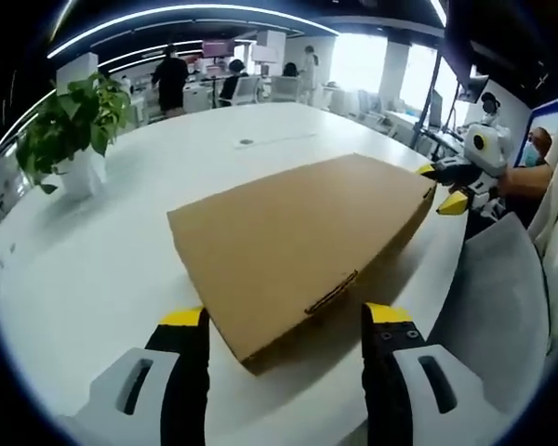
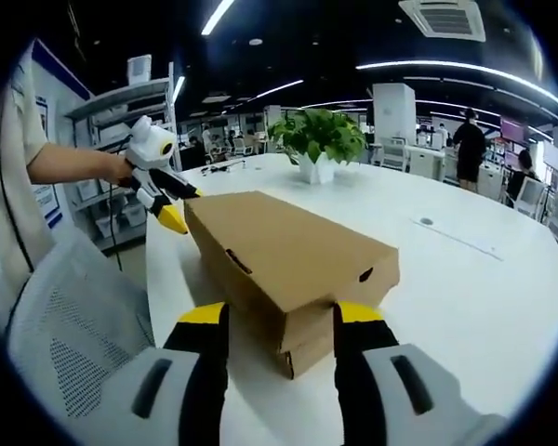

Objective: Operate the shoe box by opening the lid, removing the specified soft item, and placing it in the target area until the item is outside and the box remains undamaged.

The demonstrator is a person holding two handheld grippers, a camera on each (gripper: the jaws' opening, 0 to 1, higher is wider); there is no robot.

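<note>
Both open tools, left and right, flank the closed shoe box; plant behind.

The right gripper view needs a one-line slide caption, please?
Closed cardboard shoe box on the white table, right tool open at its near corner, left tool at the far end.

A white tabletop carries a leafy potted plant in a white pot at its far edge. A grey mesh chair stands beside the near edge. People stand among distant desks.
</note>
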